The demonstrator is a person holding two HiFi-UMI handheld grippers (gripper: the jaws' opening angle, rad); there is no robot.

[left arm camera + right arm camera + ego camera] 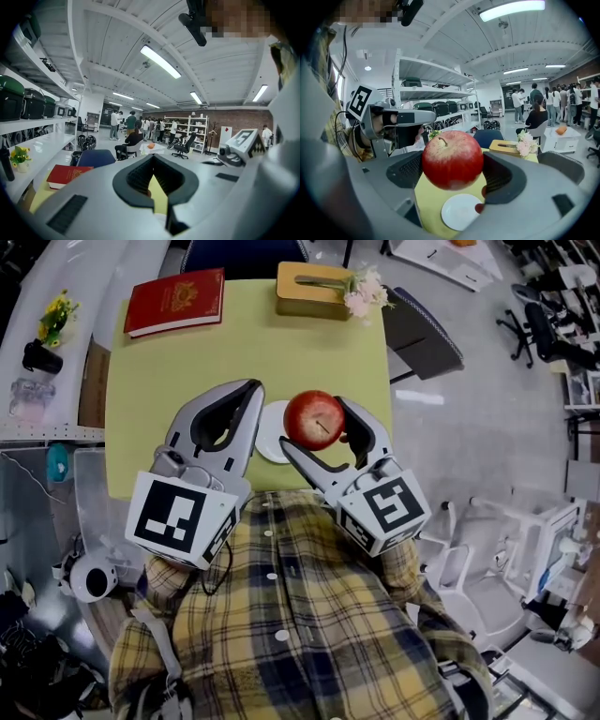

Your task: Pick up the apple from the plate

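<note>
Already off the plate (pixel 271 433): apple (pixel 452 159) clamped in right gripper (pixel 315 426), clear above table's (pixel 187 362) near edge | left gripper (pixel 254 388) jaws together, empty | pick-up looks essentially done.

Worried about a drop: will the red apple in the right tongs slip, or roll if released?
The round red apple looks smooth and glossy, so it may slip: the right tongs grip only its sides. Being round, it would probably roll if dropped onto the small white plate below.
</note>
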